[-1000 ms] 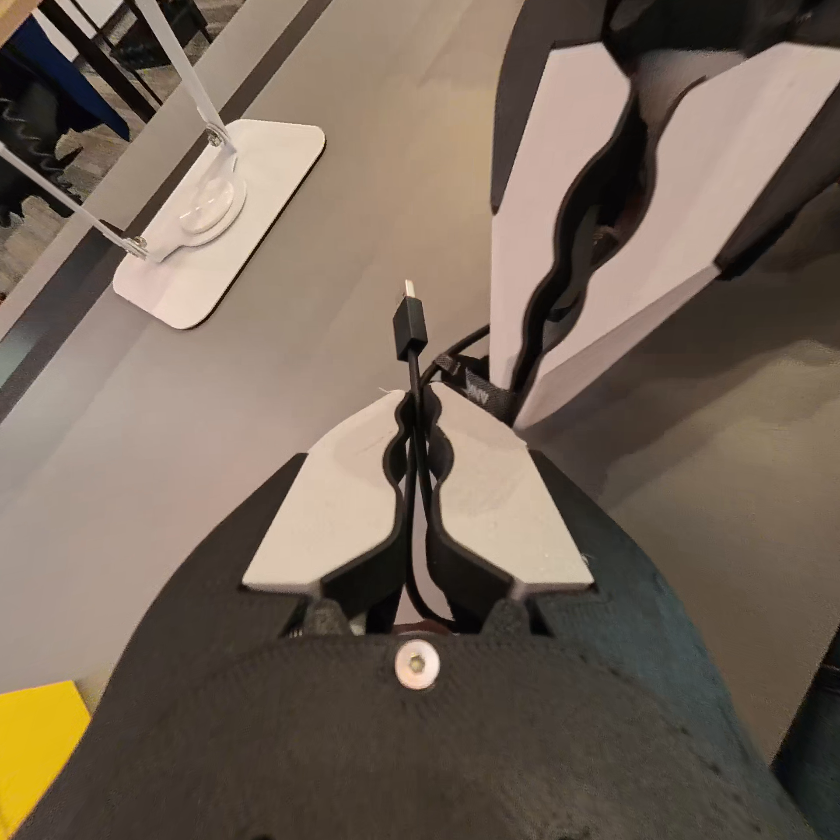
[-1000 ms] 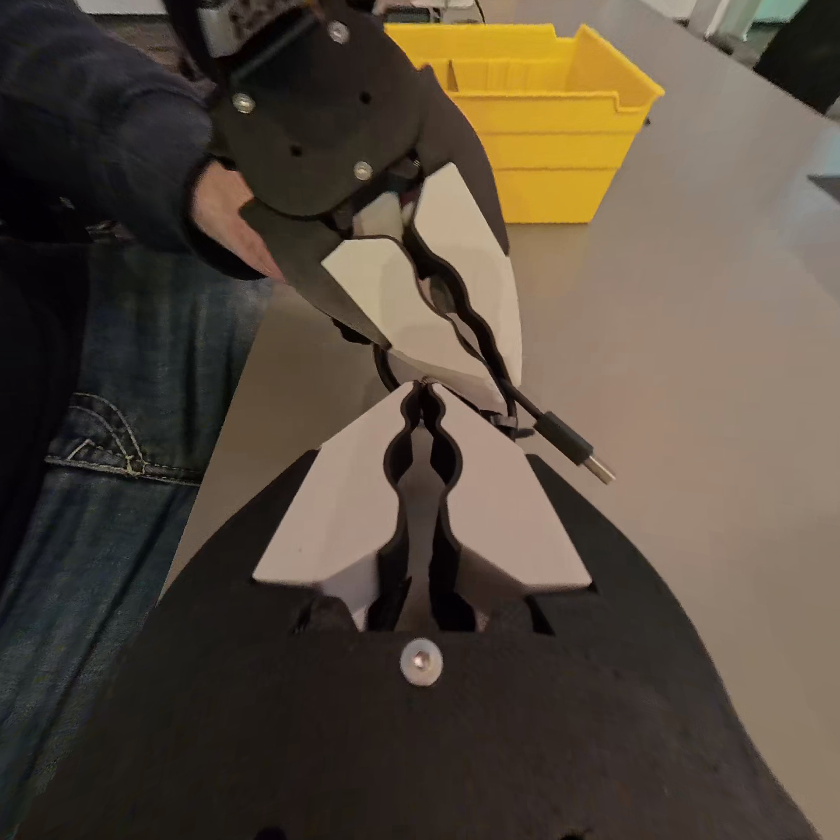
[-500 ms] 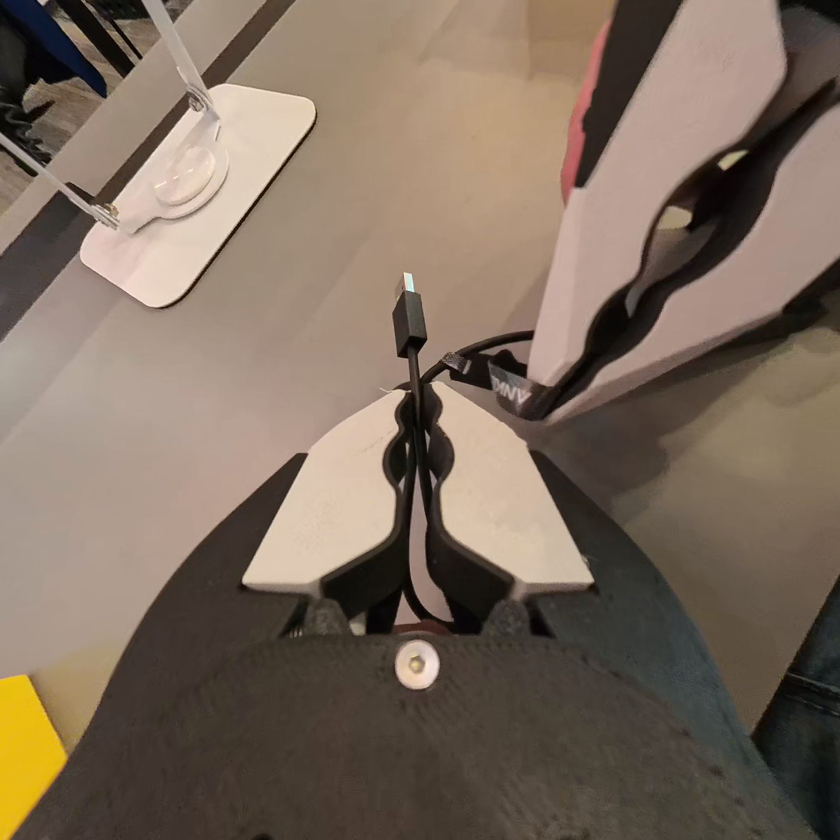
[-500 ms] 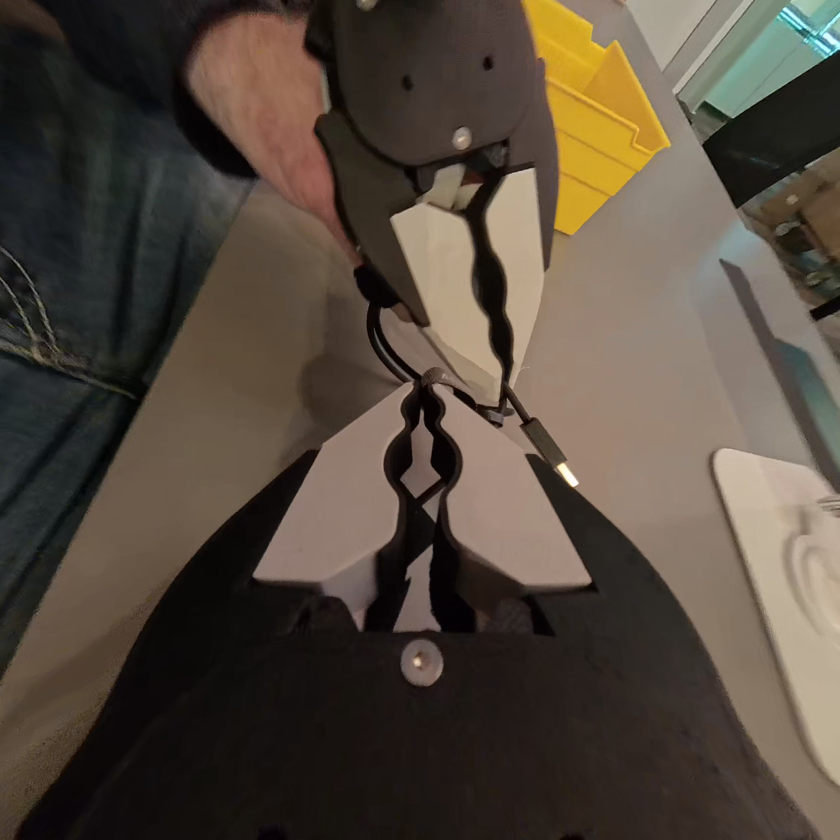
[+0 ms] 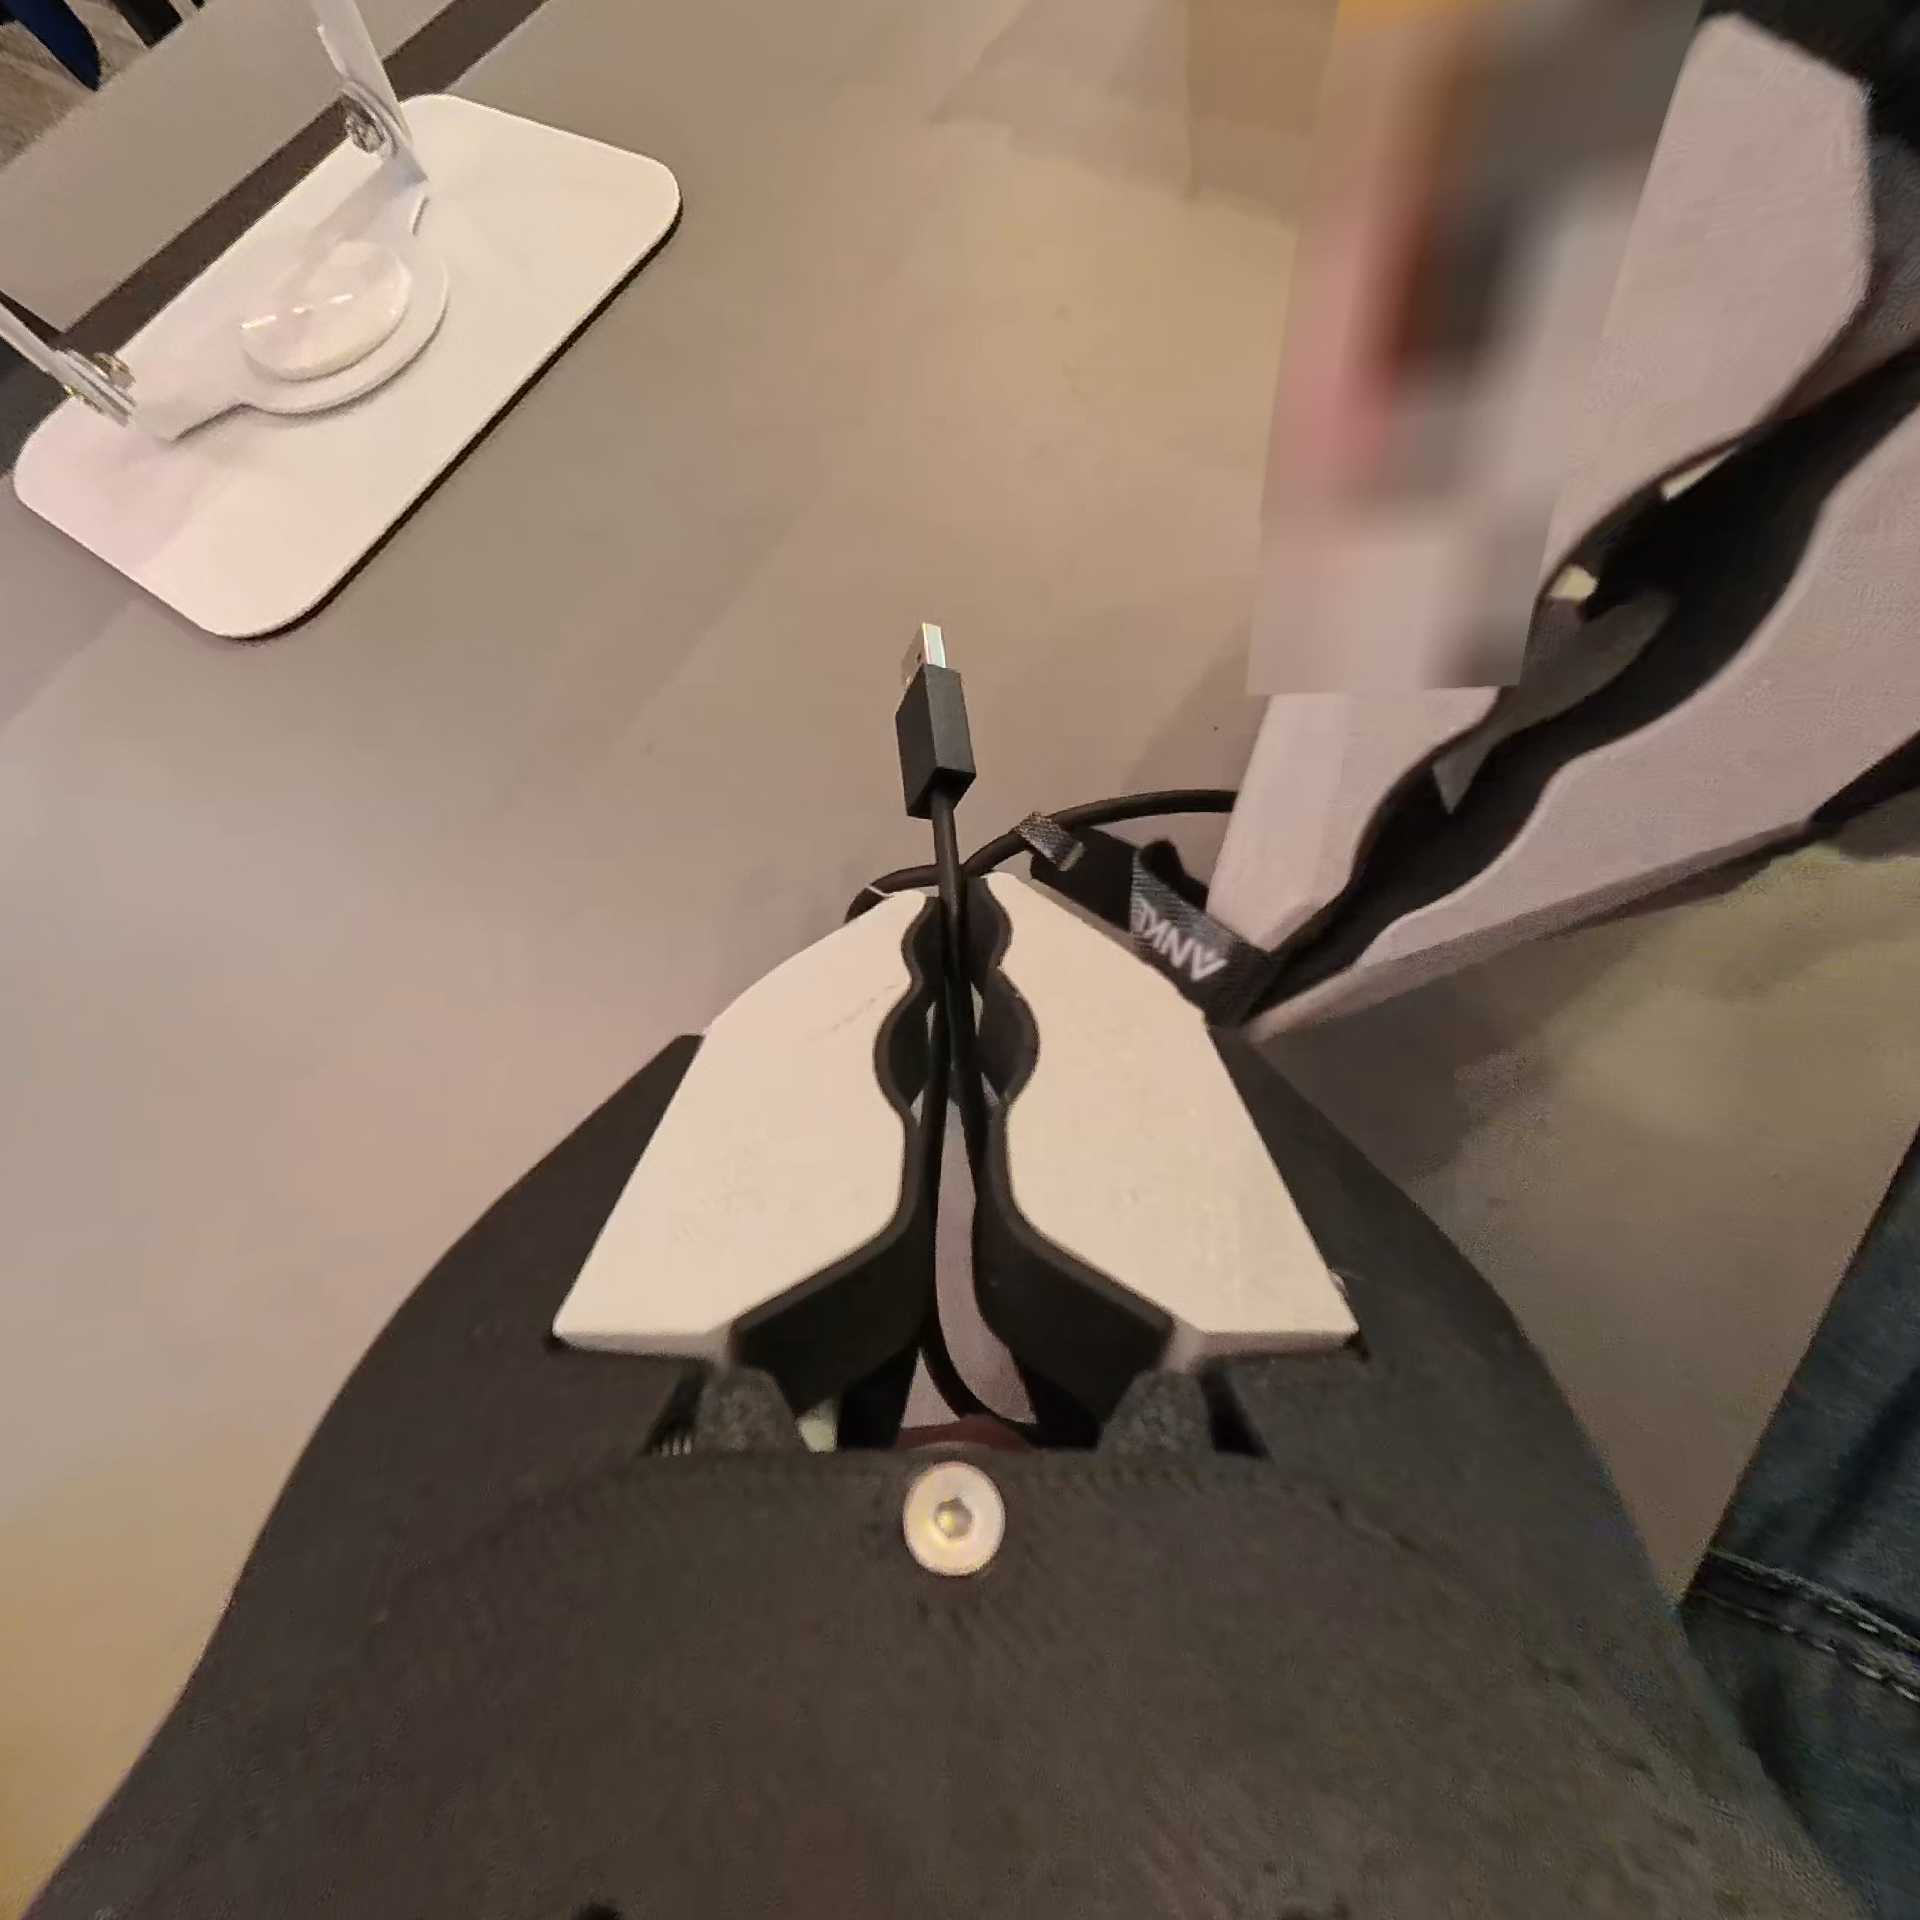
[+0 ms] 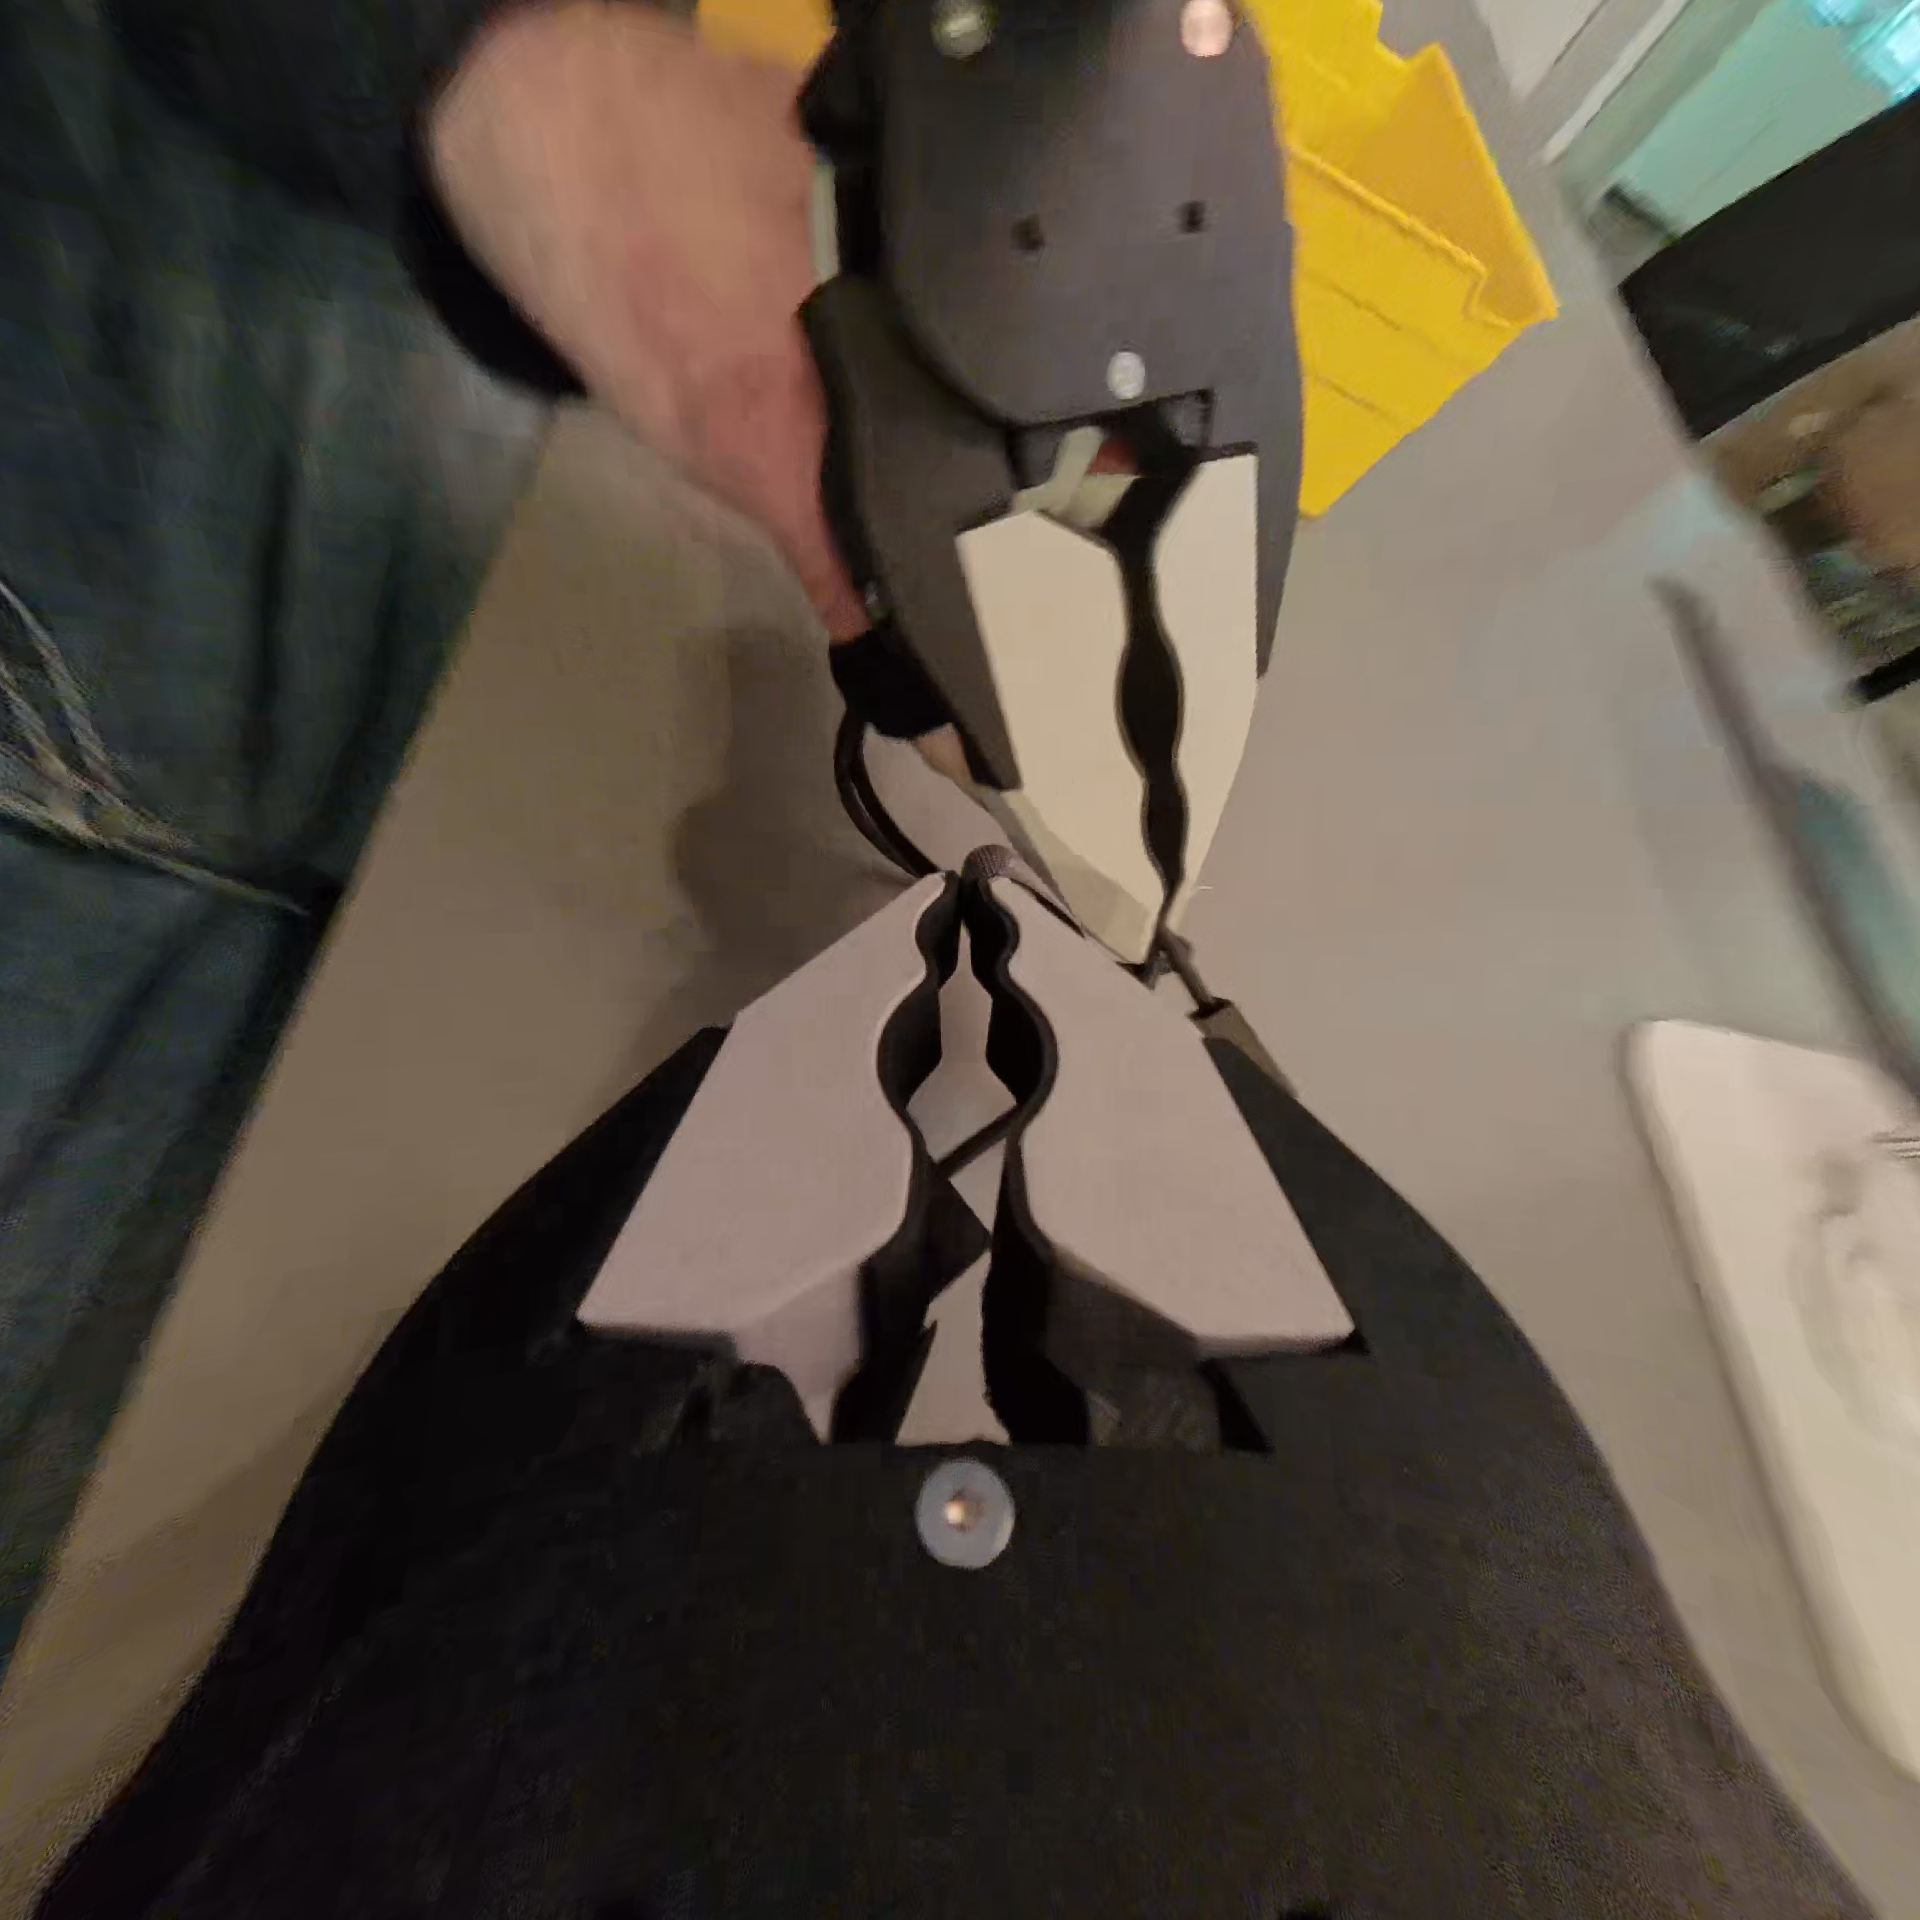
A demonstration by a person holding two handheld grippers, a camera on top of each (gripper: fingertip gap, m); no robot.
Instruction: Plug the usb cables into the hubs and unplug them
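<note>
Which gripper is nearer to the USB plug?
Left. The left gripper is shut on the cable just behind the USB plug. The right gripper clamps the cable's strap, off to the side.

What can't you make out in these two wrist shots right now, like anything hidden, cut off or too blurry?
- Hub: in neither view, so where the USB plug should go is unknown.
- Cable far end: left wrist view, hidden under the left gripper.
- What the right gripper pinches: right wrist view, only a strap end shows; grip hidden between fingers.
- Yellow bin: right wrist view, contents blocked by the other gripper.
- White stand: motion-blurred, cut by the right edge.
</note>
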